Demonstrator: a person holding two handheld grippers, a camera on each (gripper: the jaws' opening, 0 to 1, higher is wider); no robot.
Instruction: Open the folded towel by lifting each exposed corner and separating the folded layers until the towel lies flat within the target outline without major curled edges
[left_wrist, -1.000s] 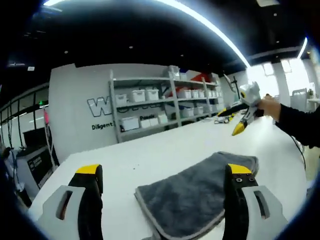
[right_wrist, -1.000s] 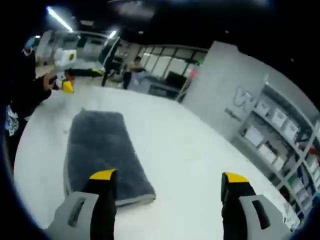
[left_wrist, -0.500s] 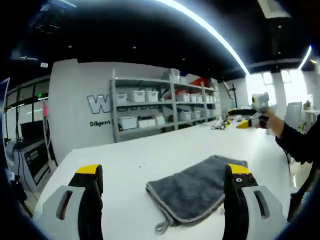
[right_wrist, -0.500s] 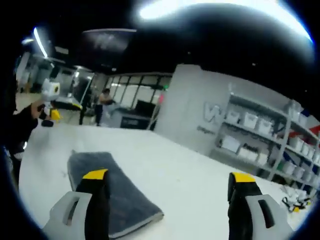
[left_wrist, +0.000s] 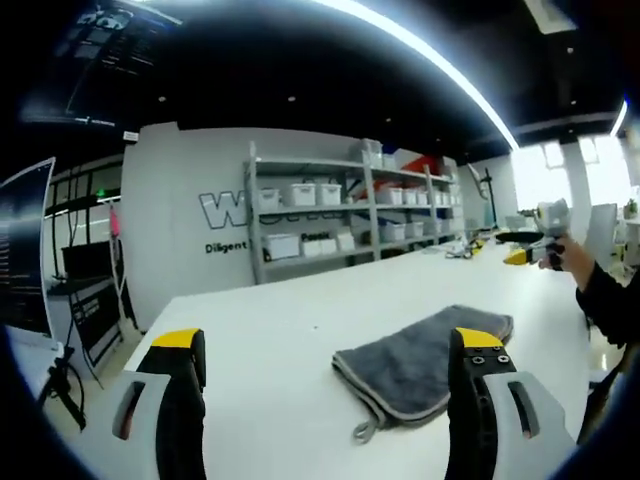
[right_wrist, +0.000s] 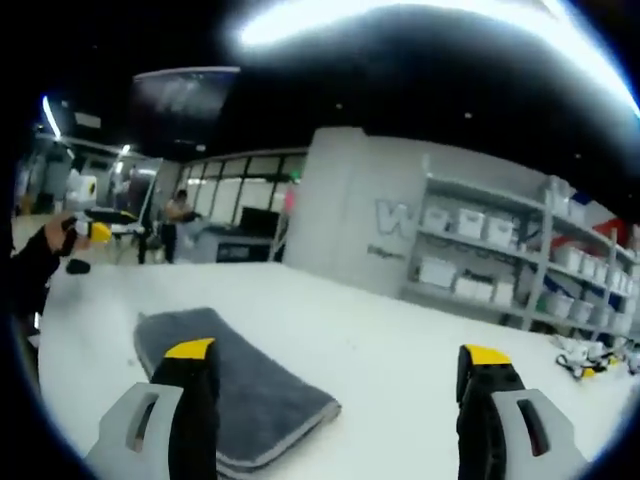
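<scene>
White tabletop (left_wrist: 290, 330) in a workshop with grey storage shelves (left_wrist: 340, 215) behind carries a folded grey plush towel (left_wrist: 425, 360), a hanging loop at its near corner, lying untouched and ready for unfolding. Left gripper (left_wrist: 325, 345) and right gripper (right_wrist: 340, 355) hover level above it, fingers (left_wrist: 180, 350) spread wide, holding nothing. Towel (right_wrist: 235, 385) sits toward each view's inner side, between them.

folded grey towel (left_wrist: 415, 365): 1; white table (left_wrist: 290, 330): 1; grippers: 2, left gripper (left_wrist: 325, 355) and right gripper (right_wrist: 338, 368); shelving unit (left_wrist: 350, 215) with white bins: 1; wall lettering (left_wrist: 225, 208): 1; person standing far off (right_wrist: 180, 212): 1
</scene>
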